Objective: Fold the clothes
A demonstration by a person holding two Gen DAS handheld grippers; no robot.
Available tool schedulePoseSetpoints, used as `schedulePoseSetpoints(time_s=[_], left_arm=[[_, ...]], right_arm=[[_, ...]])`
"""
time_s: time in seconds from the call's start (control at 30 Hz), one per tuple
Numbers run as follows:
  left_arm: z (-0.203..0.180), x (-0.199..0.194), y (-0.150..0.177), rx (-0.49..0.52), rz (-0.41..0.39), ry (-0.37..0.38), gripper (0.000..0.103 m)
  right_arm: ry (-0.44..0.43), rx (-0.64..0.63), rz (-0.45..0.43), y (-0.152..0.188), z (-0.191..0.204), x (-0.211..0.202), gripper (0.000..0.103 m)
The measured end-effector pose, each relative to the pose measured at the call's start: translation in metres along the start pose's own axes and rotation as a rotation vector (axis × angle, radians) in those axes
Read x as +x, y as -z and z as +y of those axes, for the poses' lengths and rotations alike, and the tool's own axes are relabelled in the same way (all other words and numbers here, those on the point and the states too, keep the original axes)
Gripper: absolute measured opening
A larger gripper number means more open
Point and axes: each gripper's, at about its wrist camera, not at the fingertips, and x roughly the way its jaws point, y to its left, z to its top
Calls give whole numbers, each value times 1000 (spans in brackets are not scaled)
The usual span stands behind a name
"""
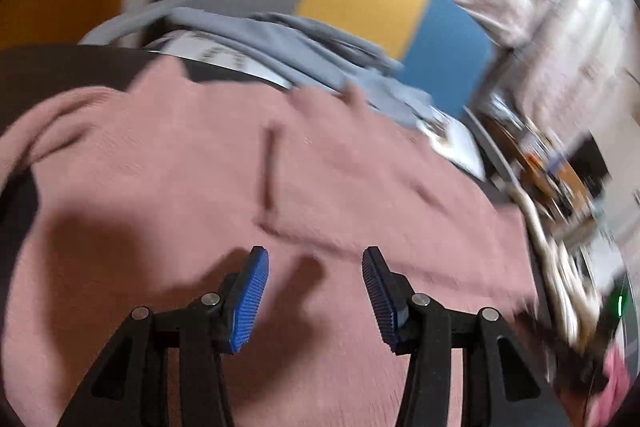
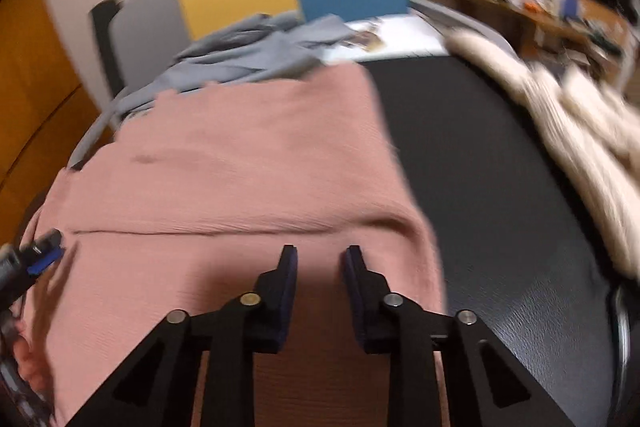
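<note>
Blurred pink garment [image 2: 240,195], near edge cut off

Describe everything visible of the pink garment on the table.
The pink garment is a dusty-pink, finely ribbed knit lying mostly flat on the black table, folded to a rough rectangle with a crease across it. Its far edge meets a crumpled grey garment. Both grippers hover over it; neither grips it.
</note>
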Motion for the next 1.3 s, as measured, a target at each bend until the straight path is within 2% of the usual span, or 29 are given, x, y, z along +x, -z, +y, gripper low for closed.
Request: schedulePoseSetpoints(time_s=[0.03,0.1,0.17,0.23,0.27,0.3,0.33,0.37,0.43,0.53,0.6,0.7,0.8,0.83,0.9,0.97,1.1,1.2,1.3], left_arm=[[1,8,-8,-15,14,-19,50],[-1,27,-18,-2,66,-36,50],[-10,38,-26,19,66,-25,51],[-19,51,-30,35,112,-2,51],[-23,58,-30,53,141,-20,51],[-24,57,-30,64,131,-27,45],[-25,55,-30,67,114,-12,24],[-25,53,-31,70,98,3,16],[-25,45,-33,78,68,31,11],[-25,29,-39,95,-14,58,9],[-25,25,-40,106,-47,60,9],[-17,35,-31,113,-28,38,9],[-8,47,-20,117,3,12,18],[-5,51,-17,110,13,15,21],[6,54,-19,63,29,67,21],[11,54,-20,36,27,100,21],[10,54,-20,40,19,97,21],[10,54,-20,35,14,100,22],[11,51,-17,43,11,91,22]], right_arm=[[-10,41,-6,1,-12,-1,12],[-36,105,-16,3,-25,-2,12],[-52,119,-19,5,-26,-1,12],[-50,113,-15,5,-23,1,12],[-49,109,-9,3,-21,2,12],[-47,105,-3,-1,-18,1,12],[-40,94,-2,-7,-16,1,12],[-30,83,-3,-13,-15,0,12],[1,78,-18,-22,-18,1,12],[56,83,-6,-29,-26,9,12],[58,108,-9,-28,-32,12,9],[59,112,-10,-28,-33,14,9],[41,78,30,-32,-29,7,13],[16,68,22,-33,-27,-1,13],[-16,20,-6,-40,-20,-13,13],[10,-53,-11,-57,-9,-2,13],[62,-198,-18,-89,11,23,13],[119,-288,22,-106,20,60,13],[200,-291,59,-115,11,91,10]])
